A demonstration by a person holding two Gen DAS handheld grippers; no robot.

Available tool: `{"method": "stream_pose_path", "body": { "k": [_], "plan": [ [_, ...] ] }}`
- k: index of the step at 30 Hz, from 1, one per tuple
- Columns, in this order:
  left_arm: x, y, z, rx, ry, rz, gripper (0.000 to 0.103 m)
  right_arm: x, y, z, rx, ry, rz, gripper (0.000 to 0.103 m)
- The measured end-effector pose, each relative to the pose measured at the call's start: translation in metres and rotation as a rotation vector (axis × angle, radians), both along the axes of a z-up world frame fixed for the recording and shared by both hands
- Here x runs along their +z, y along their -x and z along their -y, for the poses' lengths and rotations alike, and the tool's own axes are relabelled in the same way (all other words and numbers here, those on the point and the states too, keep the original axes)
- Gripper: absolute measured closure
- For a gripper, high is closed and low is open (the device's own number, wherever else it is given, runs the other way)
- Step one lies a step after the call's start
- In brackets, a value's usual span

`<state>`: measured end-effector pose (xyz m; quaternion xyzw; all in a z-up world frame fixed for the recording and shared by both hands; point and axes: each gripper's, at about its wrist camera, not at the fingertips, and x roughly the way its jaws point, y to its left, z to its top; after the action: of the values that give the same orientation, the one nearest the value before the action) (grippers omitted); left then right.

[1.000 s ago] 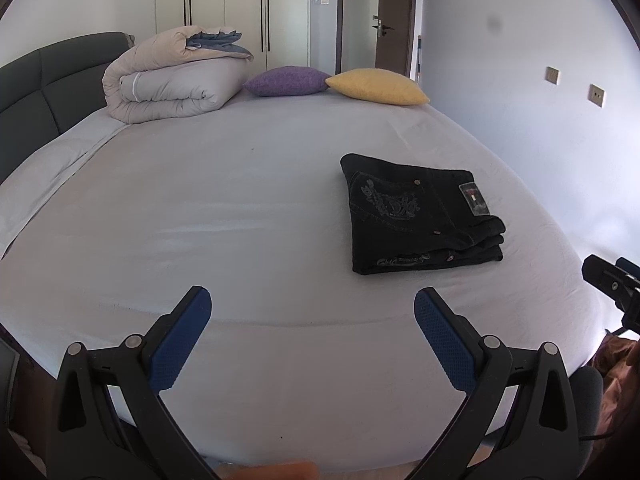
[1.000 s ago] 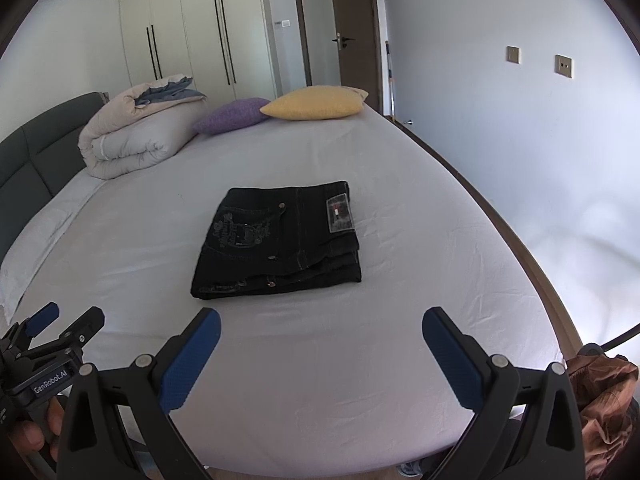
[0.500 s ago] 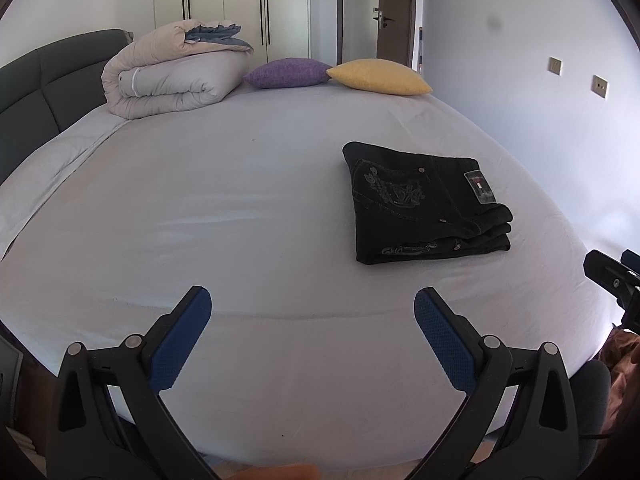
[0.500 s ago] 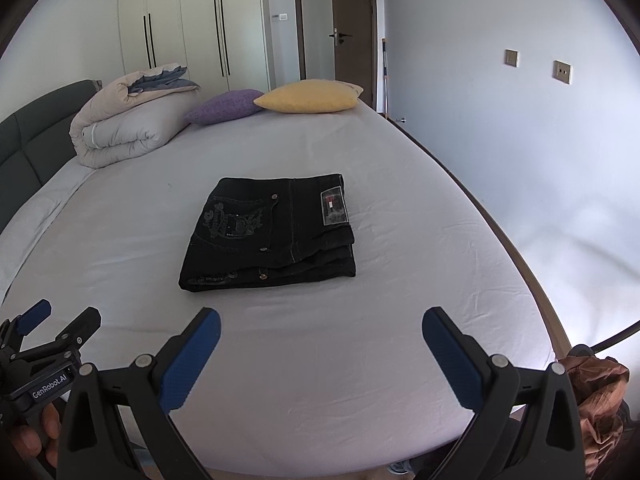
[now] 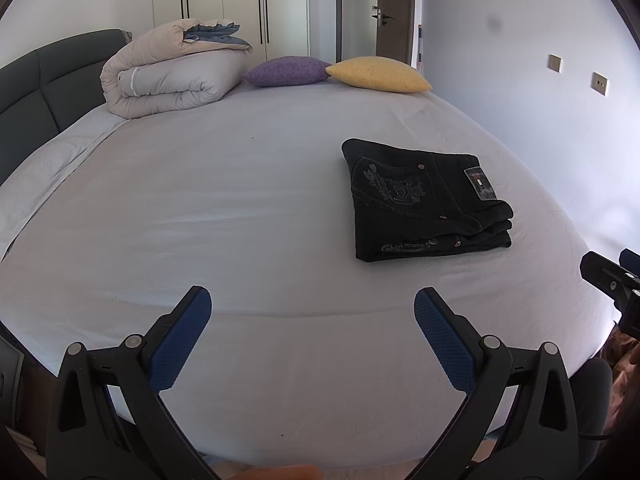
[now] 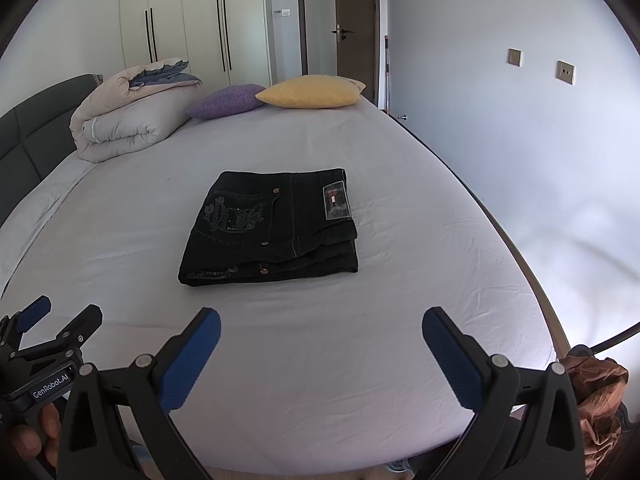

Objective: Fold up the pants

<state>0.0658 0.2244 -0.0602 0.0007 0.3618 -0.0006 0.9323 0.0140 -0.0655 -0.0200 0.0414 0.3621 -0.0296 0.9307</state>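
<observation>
Black pants [image 6: 272, 226] lie folded on the bed [image 6: 320, 360] (both grippers' fingers spread wide, empty)

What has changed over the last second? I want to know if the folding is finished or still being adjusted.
Nothing was taken hold of or let go. Both views shift slightly, so the pants sit a bit lower in frame; the tools seem to tilt or draw back a little. The pants stay folded flat on the bed, and the left tool and right tool stay open and empty.

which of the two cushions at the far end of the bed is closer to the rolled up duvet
The purple cushion. It lies right beside the rolled duvet, while the yellow cushion sits on its other side, toward the door.
</observation>
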Motion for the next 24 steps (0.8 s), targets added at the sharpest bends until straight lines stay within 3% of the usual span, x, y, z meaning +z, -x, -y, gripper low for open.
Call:
{"method": "stream_pose_path", "body": {
  "k": [24],
  "plan": [
    [-0.0057, -0.0027, 0.0038, -0.008, -0.002, -0.006, 0.0, -0.0003, 0.0022, -0.0048, 0.006, 0.0, -0.003, 0.0]
  ]
}}
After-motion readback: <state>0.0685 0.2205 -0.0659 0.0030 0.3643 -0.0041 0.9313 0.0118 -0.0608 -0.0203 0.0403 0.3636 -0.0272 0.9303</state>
